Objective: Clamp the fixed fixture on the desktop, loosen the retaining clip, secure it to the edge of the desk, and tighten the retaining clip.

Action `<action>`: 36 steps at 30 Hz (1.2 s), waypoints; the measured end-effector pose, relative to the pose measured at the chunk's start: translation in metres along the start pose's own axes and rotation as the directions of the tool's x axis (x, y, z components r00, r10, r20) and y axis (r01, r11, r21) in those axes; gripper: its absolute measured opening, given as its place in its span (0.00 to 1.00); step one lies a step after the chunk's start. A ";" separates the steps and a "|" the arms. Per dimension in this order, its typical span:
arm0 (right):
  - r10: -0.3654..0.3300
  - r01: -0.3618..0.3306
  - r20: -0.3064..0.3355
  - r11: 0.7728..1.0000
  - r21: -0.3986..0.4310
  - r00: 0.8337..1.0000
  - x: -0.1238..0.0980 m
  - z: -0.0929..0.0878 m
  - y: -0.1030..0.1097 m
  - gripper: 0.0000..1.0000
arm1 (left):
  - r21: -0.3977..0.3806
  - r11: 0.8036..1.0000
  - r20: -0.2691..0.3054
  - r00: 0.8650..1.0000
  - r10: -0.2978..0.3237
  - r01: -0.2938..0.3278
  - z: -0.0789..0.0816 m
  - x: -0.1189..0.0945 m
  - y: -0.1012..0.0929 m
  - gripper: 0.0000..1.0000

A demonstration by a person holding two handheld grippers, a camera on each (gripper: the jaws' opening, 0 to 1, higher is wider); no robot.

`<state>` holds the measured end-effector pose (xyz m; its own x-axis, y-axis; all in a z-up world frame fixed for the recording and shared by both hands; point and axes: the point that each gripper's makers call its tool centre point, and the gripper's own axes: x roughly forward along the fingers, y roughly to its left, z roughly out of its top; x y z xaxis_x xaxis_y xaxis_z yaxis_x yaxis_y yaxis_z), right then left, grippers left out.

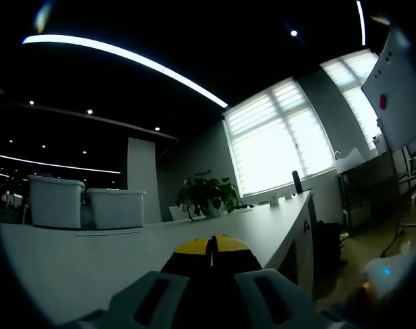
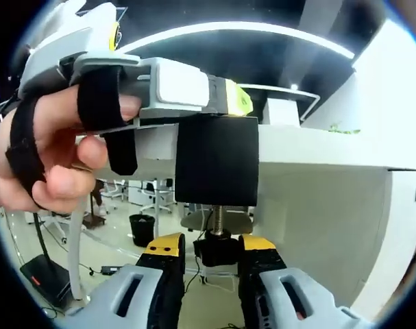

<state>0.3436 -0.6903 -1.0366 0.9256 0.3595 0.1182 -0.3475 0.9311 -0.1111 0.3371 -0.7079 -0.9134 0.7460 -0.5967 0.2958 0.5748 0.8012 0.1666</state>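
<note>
The fixed fixture (image 2: 216, 159) is a black block hanging at the edge of the white desk (image 2: 317, 161). A threaded screw (image 2: 218, 218) runs down from it to a black knob (image 2: 216, 253). In the right gripper view my right gripper (image 2: 213, 247) is shut on that knob, yellow-tipped jaws on either side. My left gripper (image 2: 231, 96), held by a person's hand (image 2: 57, 151), reaches in from the left and sits on the fixture's top, jaws shut there. In the left gripper view, the left gripper (image 1: 211, 245) shows its yellow tips pressed together low over the desk (image 1: 91, 267).
Two white bins (image 1: 55, 201) (image 1: 116, 208) and a potted plant (image 1: 208, 194) stand far back on the desk. A whiteboard (image 1: 399, 89) stands off the desk's right side. Below the desk are office chairs (image 2: 149, 195), a black waste bin (image 2: 140, 228) and floor cables.
</note>
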 end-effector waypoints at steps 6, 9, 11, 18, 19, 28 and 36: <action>0.168 -0.168 0.045 0.986 -0.006 0.985 0.003 0.002 0.003 0.25 | -0.003 1.000 -0.001 1.000 -0.004 0.004 0.001 0.000 0.000 0.01; 0.257 -0.257 0.059 0.966 -0.011 0.965 0.004 0.002 0.004 0.25 | -0.003 1.000 -0.002 1.000 -0.004 0.004 0.001 0.000 0.000 0.01; 0.328 -0.327 0.067 0.945 -0.022 0.942 0.004 0.002 0.005 0.25 | -0.002 1.000 -0.001 1.000 -0.004 0.004 0.001 0.000 0.000 0.01; 0.563 -0.557 0.029 0.823 -0.110 0.826 0.003 0.001 0.012 0.25 | -0.005 1.000 -0.002 1.000 -0.004 0.004 0.001 0.000 0.000 0.01; 0.596 -0.589 0.016 0.798 -0.124 0.803 0.003 0.000 0.013 0.25 | -0.004 1.000 -0.002 1.000 -0.004 0.004 0.001 0.000 0.000 0.01; 0.634 -0.634 -0.019 0.771 -0.053 0.773 0.001 -0.003 0.015 0.26 | -0.004 1.000 -0.001 1.000 -0.003 0.003 0.000 0.001 0.000 0.01; 0.467 -0.466 -0.018 0.884 0.018 0.884 -0.023 -0.016 0.009 0.37 | -0.004 1.000 -0.003 1.000 -0.004 0.004 -0.001 0.001 0.000 0.01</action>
<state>0.3215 -0.6913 -1.0558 0.6591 0.7512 0.0350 -0.7416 0.6570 -0.1358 0.3376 -0.7085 -0.9138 0.7443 -0.6003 0.2926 0.5794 0.7984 0.1640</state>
